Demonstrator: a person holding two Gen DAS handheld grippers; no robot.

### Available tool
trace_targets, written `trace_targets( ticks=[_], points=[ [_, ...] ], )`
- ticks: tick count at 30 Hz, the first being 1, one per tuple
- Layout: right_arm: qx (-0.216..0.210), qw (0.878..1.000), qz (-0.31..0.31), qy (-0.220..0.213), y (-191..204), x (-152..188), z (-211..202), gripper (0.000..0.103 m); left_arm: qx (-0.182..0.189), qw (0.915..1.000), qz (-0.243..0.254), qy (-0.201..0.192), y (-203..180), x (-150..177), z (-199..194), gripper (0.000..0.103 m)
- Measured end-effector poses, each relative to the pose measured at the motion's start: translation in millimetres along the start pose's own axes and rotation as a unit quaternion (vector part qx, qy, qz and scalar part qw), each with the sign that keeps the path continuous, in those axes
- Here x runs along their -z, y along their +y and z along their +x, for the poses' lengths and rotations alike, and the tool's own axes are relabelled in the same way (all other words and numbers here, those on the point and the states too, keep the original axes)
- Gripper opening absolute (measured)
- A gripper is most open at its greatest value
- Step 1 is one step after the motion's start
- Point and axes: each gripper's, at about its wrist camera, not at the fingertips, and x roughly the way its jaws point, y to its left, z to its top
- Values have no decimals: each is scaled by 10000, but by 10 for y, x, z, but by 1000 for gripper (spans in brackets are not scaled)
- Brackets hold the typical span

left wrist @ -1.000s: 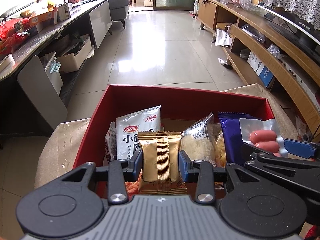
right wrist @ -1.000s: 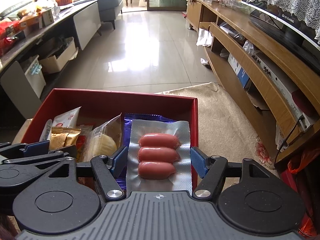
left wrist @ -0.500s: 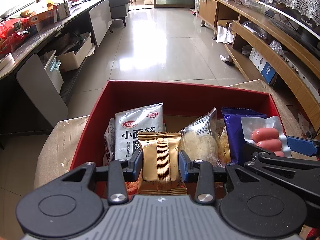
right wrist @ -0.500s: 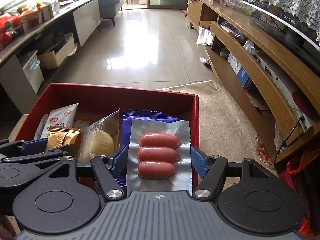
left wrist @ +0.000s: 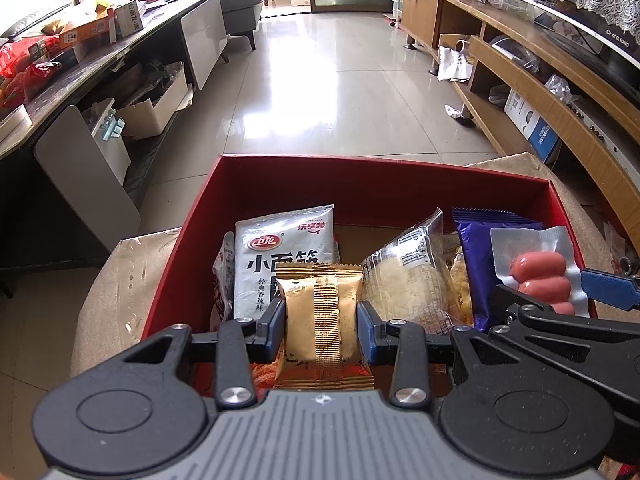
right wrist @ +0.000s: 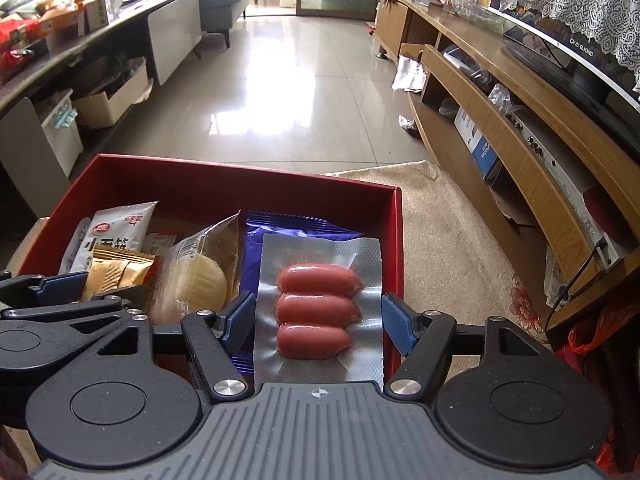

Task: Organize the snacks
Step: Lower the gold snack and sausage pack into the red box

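left gripper: no change, still clamped on gold packet
right gripper: still astride sausage pack, pads apparently touching
meaning: placing in red box unfinished

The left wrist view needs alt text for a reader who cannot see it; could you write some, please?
The left gripper clamps a gold snack packet over a red box of snacks. The right gripper, beside it, holds a sausage pack.

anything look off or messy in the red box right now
Nothing spilled or torn. The snacks in the red cardboard box overlap loosely, and the clear vacuum pack of three sausages lies on top of the purple foil packet with its right edge against the box's right wall.
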Motion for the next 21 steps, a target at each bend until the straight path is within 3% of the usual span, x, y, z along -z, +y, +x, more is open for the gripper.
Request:
trace_targets(
  ticks=[21],
  points=[
    [-10, 10000, 8, 28, -12, -18, -23, 76, 31, 10000, -41, 68, 47, -27, -36, 37]
  ],
)
